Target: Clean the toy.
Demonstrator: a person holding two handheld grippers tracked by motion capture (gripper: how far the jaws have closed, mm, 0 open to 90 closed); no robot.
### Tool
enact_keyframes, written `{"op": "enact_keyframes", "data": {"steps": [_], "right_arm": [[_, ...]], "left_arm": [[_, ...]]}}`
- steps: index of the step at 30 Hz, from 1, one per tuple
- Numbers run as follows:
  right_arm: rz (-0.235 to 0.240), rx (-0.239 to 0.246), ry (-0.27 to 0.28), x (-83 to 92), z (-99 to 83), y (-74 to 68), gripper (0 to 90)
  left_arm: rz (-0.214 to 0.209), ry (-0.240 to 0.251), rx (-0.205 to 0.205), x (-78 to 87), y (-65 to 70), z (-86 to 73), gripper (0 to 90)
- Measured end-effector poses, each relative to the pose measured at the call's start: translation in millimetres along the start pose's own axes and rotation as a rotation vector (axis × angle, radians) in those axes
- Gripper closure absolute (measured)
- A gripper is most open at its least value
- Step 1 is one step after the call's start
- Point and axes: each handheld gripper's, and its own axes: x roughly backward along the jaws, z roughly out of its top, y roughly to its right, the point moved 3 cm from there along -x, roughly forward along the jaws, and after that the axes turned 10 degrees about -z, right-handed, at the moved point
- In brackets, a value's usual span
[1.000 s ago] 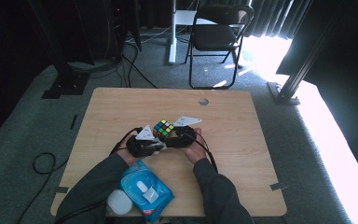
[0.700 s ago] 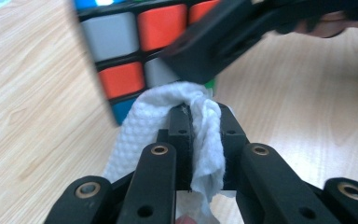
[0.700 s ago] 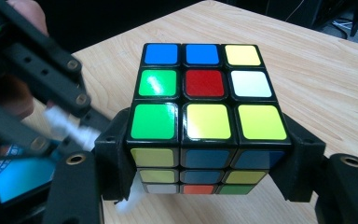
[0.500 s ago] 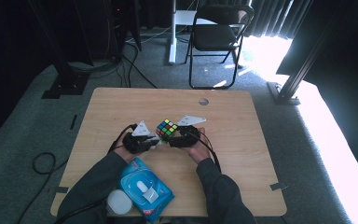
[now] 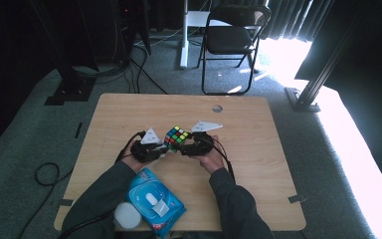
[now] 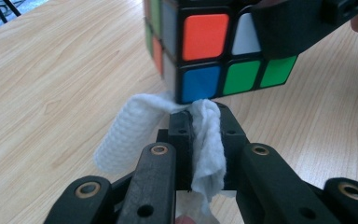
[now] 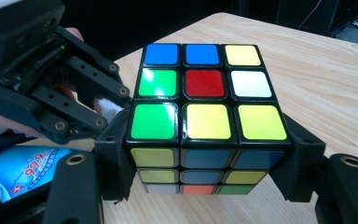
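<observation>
A scrambled colour cube (image 5: 177,137) is held just above the wooden table (image 5: 258,164), near its middle. My right gripper (image 7: 205,163) is shut on the cube (image 7: 205,112), one jaw on each side of it. My left gripper (image 6: 200,123) is shut on a folded white wipe (image 6: 205,140), and the wipe's top touches the cube's (image 6: 205,51) lower corner. In the high view the left gripper (image 5: 162,148) sits to the cube's left and the right gripper (image 5: 184,145) to its right, their tips nearly meeting.
A blue pack of wet wipes (image 5: 155,201) with a white flap lies near the front edge, a round white lid (image 5: 127,215) beside it. There is a small hole (image 5: 217,108) at the table's far side. A black folding chair (image 5: 231,40) stands beyond.
</observation>
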Motion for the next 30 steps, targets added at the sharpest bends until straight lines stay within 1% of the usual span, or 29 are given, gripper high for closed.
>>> {"op": "enact_keyframes", "data": {"steps": [3,6,7,8,10,15,17,20,22,25,26,27,29,30], "right_arm": [[0.004,0.0,0.001,-1.7,1.8,-1.8,34.2],[0.009,-0.006,0.006,-4.0,5.1,-4.2,34.2],[0.015,-0.01,0.01,-5.4,6.5,-4.8,34.2],[0.015,-0.01,0.01,-5.4,6.5,-4.8,34.2],[0.022,-0.026,0.013,-7.1,8.0,-5.1,34.2],[0.029,-0.036,0.02,-7.7,10.8,-6.2,34.2],[0.032,-0.042,0.021,-7.1,11.5,-6.2,34.2],[0.038,-0.047,0.027,-6.8,11.8,-5.5,34.2],[0.048,-0.062,0.029,-5.8,11.9,-5.0,34.2],[0.055,-0.072,0.032,-4.4,12.1,-4.0,34.2],[0.056,-0.073,0.034,-4.0,12.1,-3.5,34.2],[0.056,-0.073,0.034,-4.0,12.1,-3.5,34.2],[0.056,-0.073,0.035,-3.2,12.2,-2.7,34.2],[0.056,-0.077,0.037,-2.8,12.2,-2.1,34.2]], "left_arm": [[-0.001,0.005,-0.001,-0.5,1.0,0.8,80.9],[0.003,0.008,-0.012,-1.1,2.2,1.9,80.5],[-0.004,0.006,-0.024,-1.6,4.0,2.7,80.4],[-0.004,0.006,-0.024,-1.6,4.0,2.7,80.3],[-0.015,0.006,-0.039,-3.3,7.3,3.8,80.2],[-0.05,-0.006,-0.105,-6.3,18.1,7.4,79.5],[-0.049,-0.002,-0.104,-6.0,18.1,7.5,79.4],[-0.027,0.01,-0.093,-3.8,14.8,7.3,79.5],[-0.007,0.023,-0.083,-1.6,11.6,7.2,79.5],[0.016,0.039,-0.07,0.3,7.7,7.0,79.5],[0.031,0.046,-0.065,2.0,4.9,6.7,79.5],[0.031,0.046,-0.065,2.0,4.9,6.7,79.5],[0.057,0.062,-0.053,2.9,2.6,6.2,79.3],[0.081,0.071,-0.045,3.7,0.8,6.1,78.9]]}}
